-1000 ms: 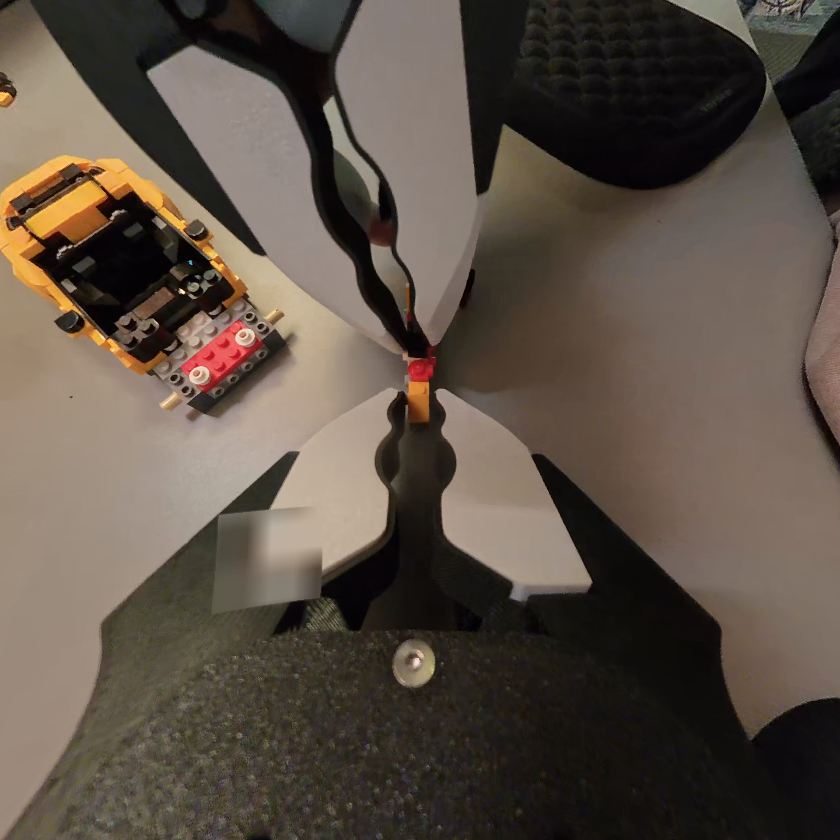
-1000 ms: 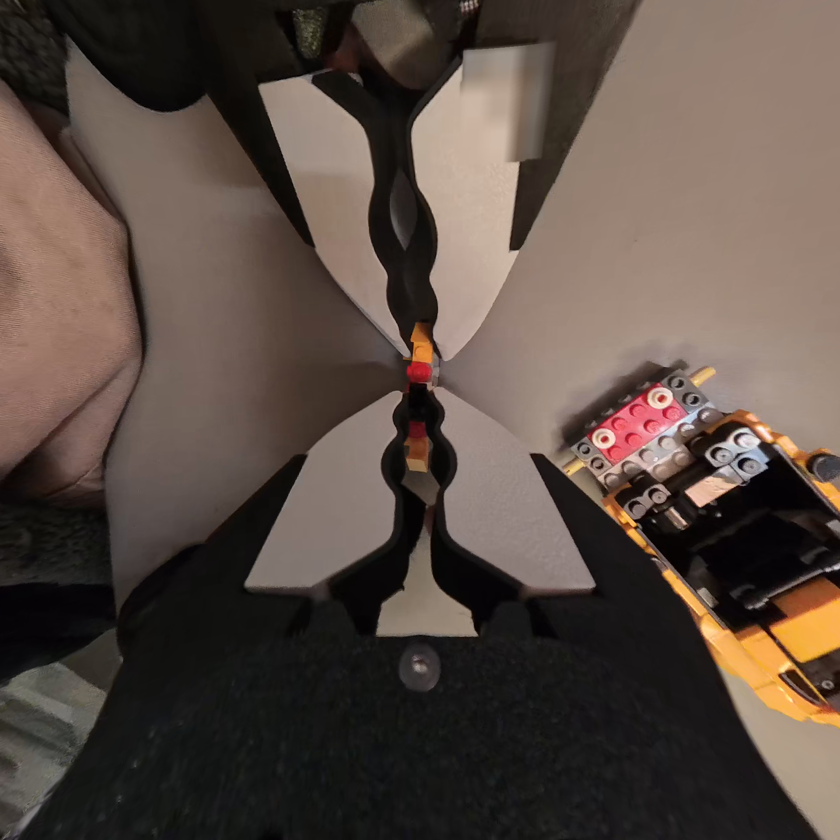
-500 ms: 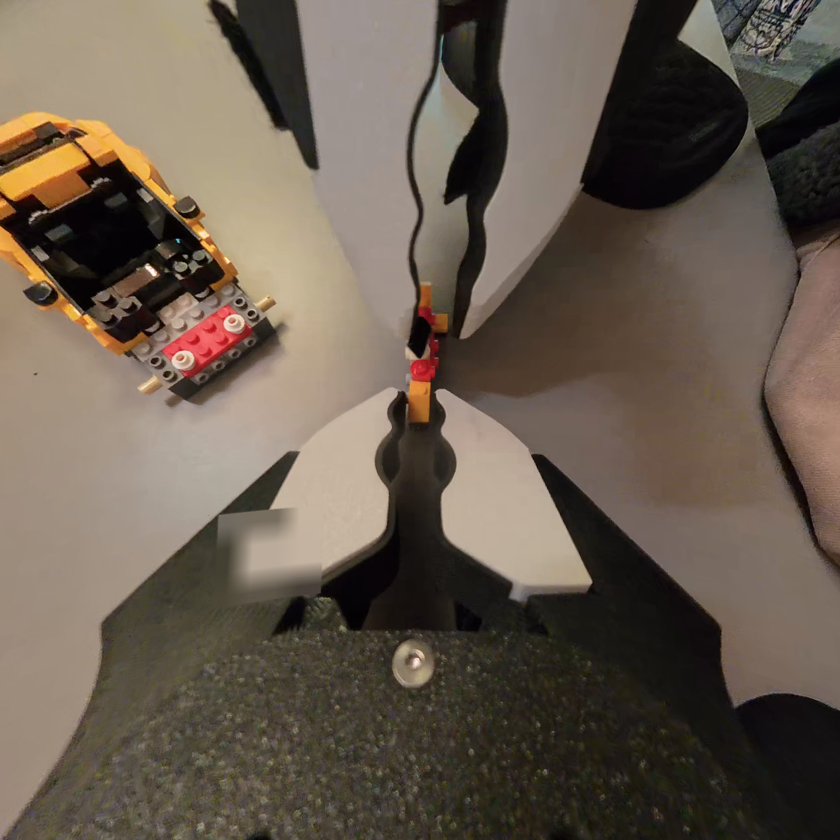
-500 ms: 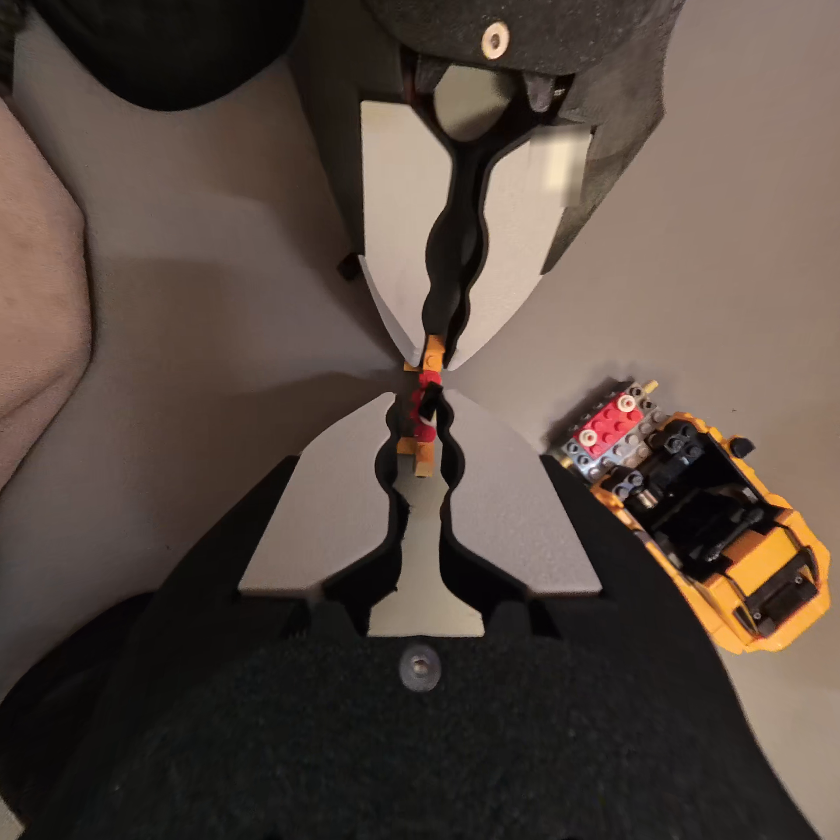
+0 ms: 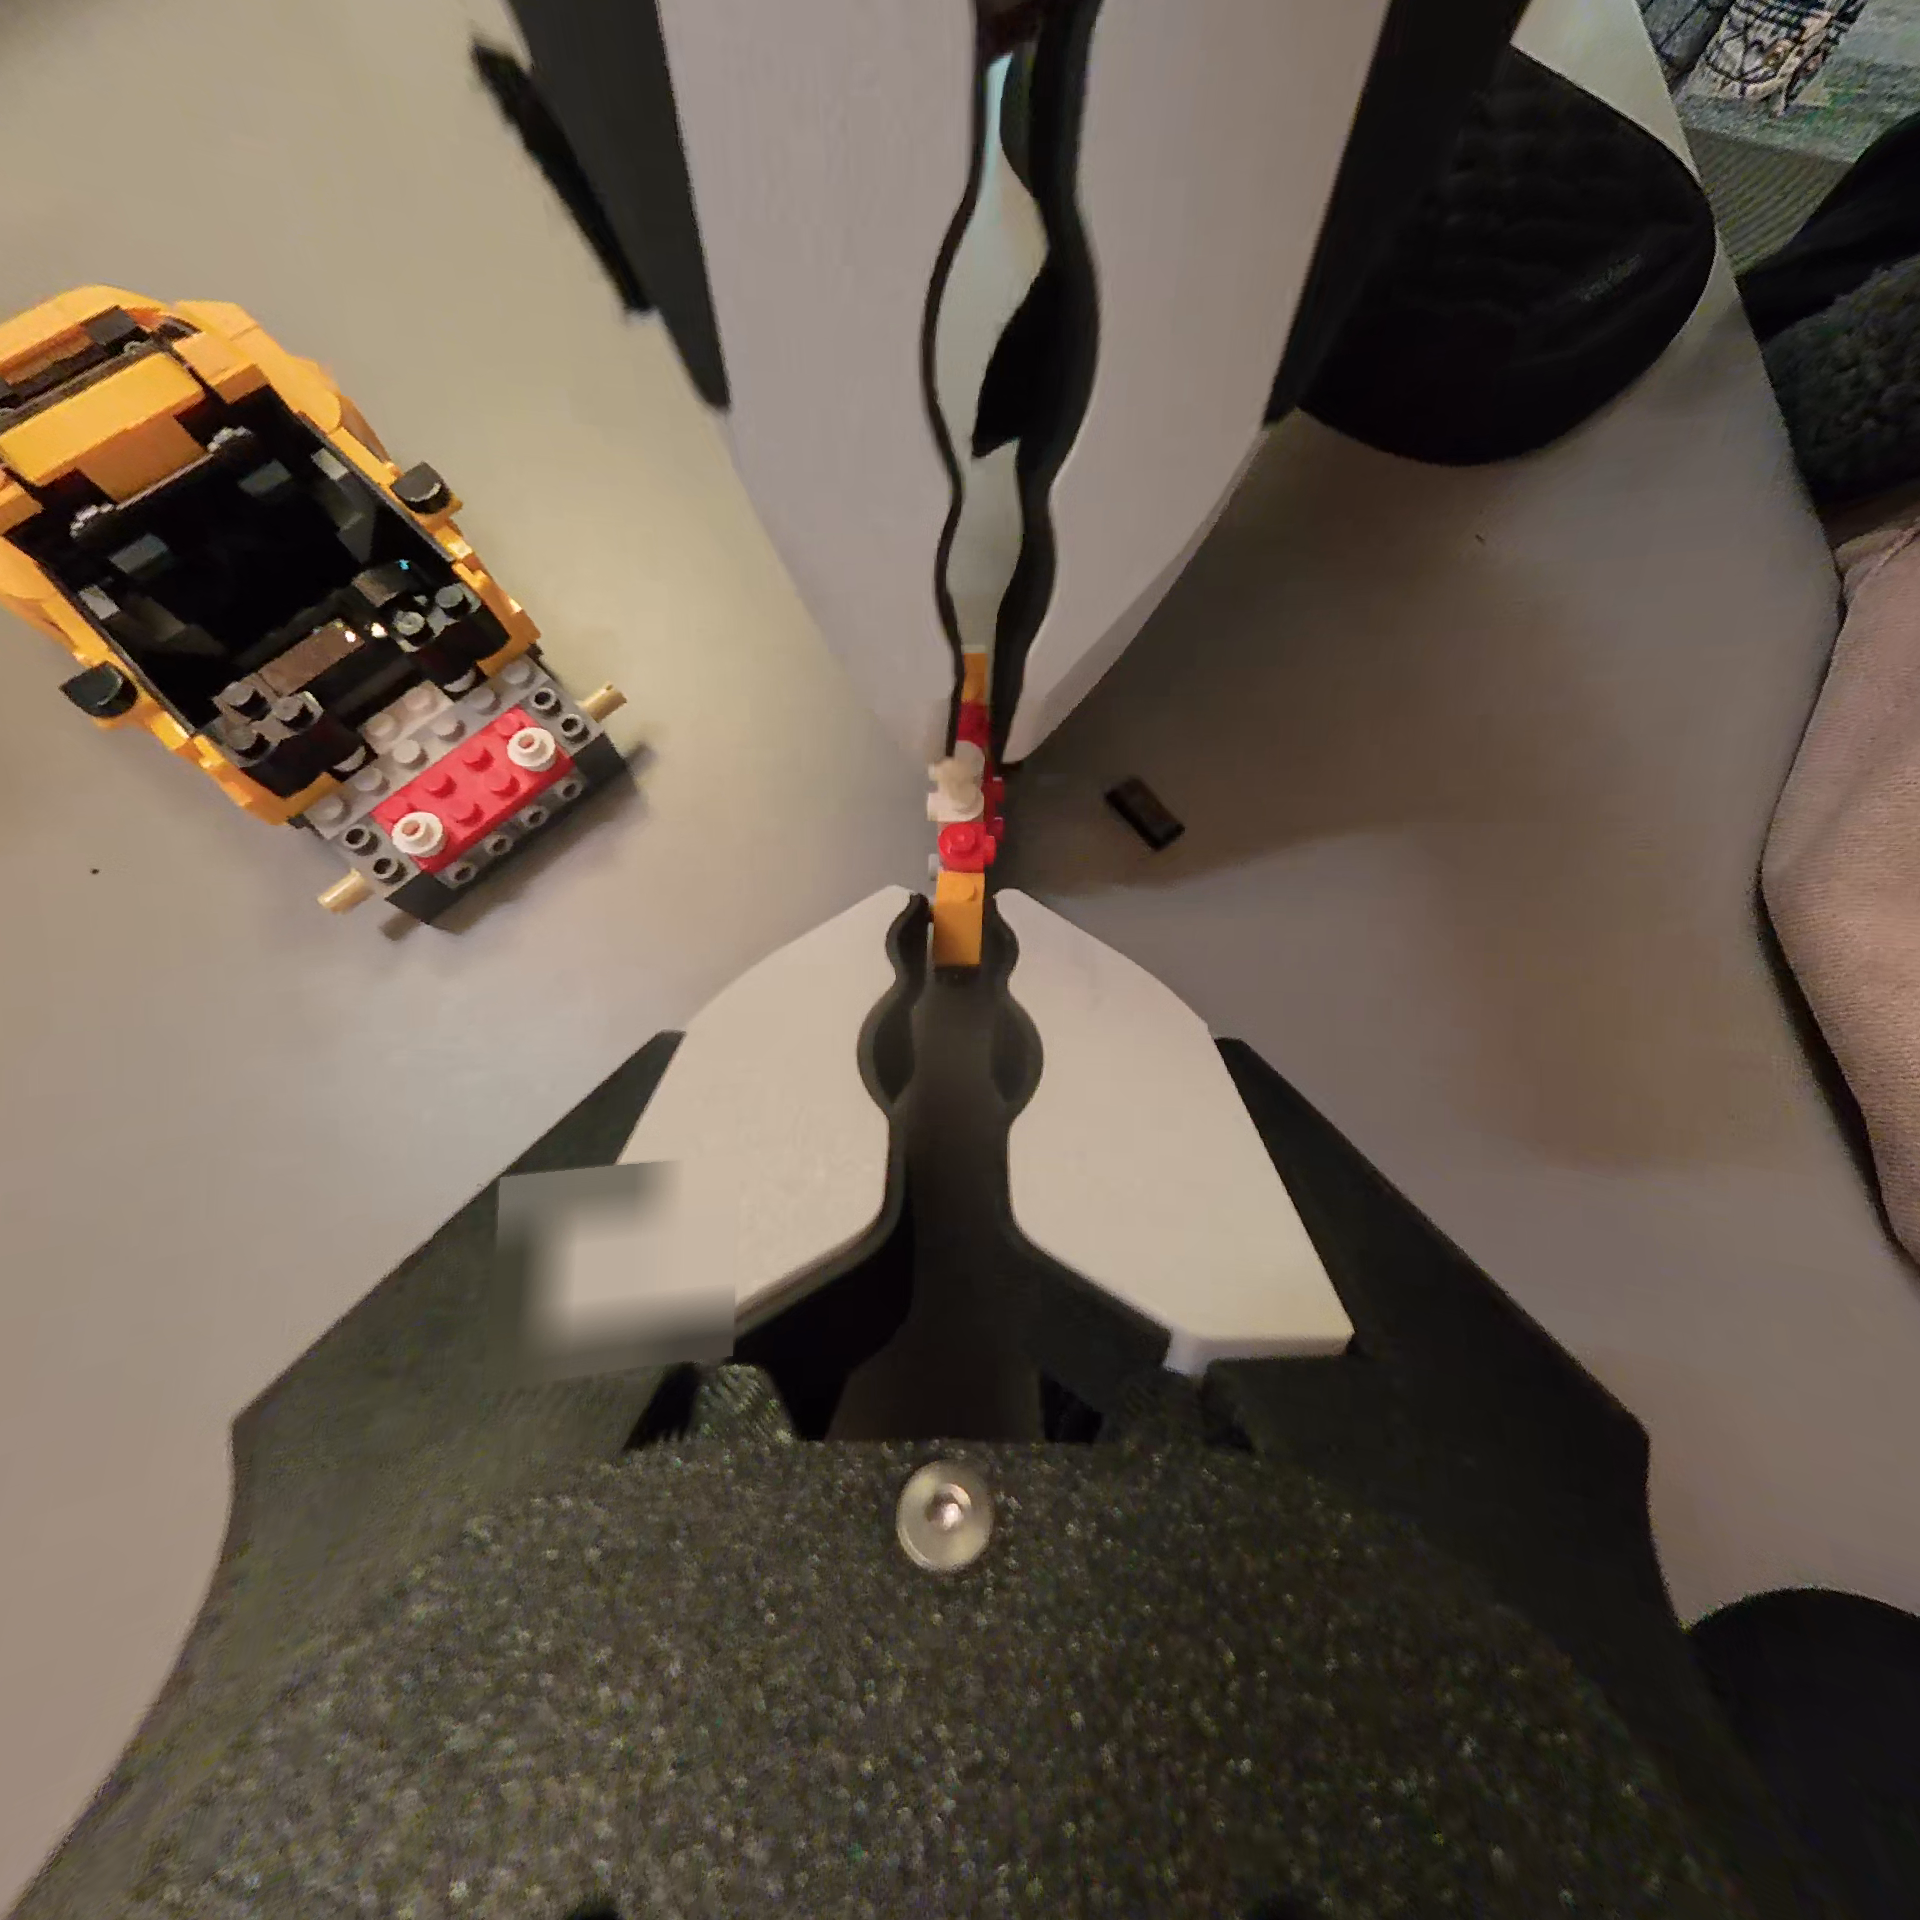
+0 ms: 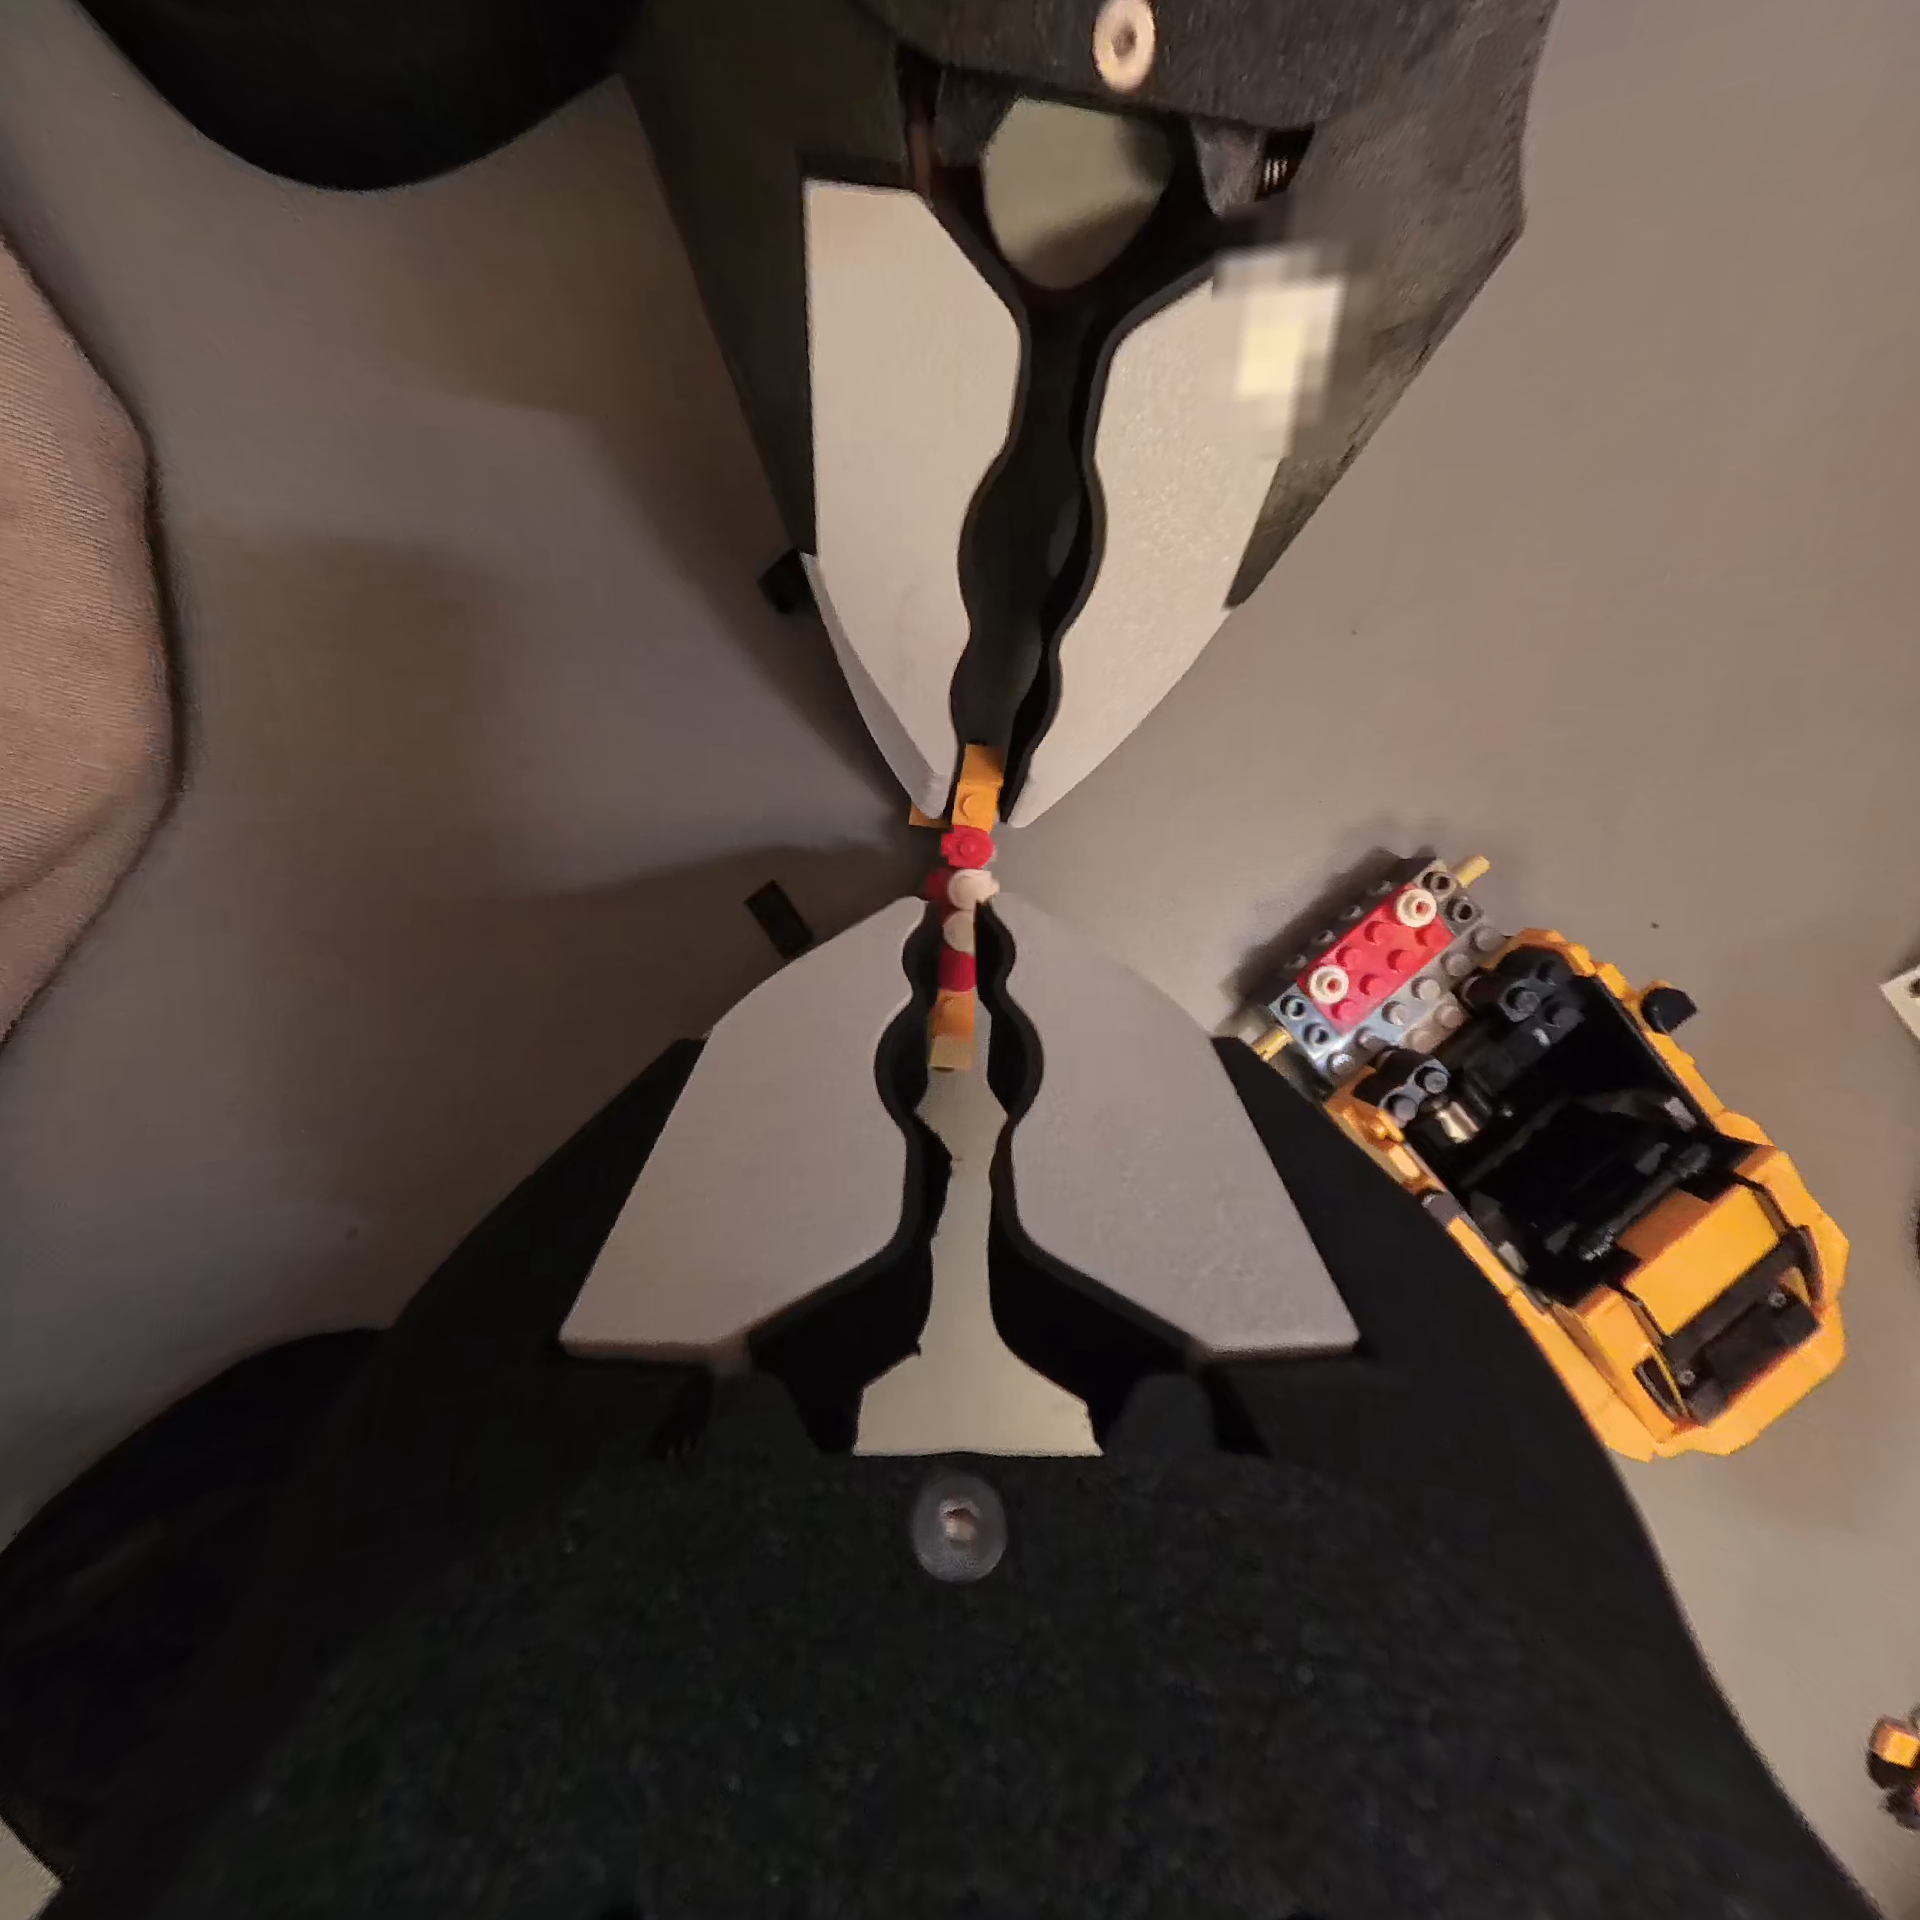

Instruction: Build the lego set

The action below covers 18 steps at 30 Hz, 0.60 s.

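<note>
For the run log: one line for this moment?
left gripper shut on small lego strip | right gripper shut on opposite end | car on table

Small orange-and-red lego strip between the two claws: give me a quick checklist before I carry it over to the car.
1. Left claw shut on the strip's orange end: ok.
2. Right claw shut on the other end: ok, though that end sits deep between its fingers.
3. Strip in one piece, red and white studs in the middle: ok.
4. Car standing apart on the table, red plate at its open end uncovered: ok.
5. Loose small black piece on the table below the strip, whether it dropped off: cannot tell.
</note>
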### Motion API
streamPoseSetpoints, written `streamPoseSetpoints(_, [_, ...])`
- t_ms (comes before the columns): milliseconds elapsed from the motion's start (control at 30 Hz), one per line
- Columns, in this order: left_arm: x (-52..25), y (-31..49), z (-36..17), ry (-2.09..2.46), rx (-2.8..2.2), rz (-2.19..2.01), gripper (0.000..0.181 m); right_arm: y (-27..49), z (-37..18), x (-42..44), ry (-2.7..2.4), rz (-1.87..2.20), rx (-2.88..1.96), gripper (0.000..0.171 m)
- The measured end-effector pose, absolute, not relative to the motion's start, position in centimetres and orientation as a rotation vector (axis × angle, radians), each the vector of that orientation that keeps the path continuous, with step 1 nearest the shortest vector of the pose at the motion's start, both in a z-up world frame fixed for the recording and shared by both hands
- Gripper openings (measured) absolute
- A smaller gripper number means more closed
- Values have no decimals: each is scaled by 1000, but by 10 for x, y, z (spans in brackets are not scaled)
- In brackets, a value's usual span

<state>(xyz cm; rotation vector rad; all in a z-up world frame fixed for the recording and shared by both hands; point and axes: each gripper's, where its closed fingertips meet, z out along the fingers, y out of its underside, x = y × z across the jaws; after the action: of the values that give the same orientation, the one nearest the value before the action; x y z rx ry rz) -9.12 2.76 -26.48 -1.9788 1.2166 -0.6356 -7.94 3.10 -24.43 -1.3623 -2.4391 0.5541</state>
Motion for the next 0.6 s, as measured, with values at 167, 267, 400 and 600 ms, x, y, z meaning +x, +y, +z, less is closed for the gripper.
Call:
streamPoseSetpoints(167, [-96, 34, -265, 1165, -2005, -614, 9, 5, -247, -57, -2513, 522, -1214, 6])
streamPoseSetpoints(267, [-97, 35, -265, 1163, -2000, -602, 9, 1, -264, -49, -2531, 464, -1190, 9])
streamPoseSetpoints(400, [-97, 35, -265, 1172, -1990, -588, 9, 1, -266, -56, -2543, 509, -1183, 12])
streamPoseSetpoints(600, [-96, 33, -265, 1191, -1979, -589, 9, 2, -277, -56, -2701, 547, -1215, 10])
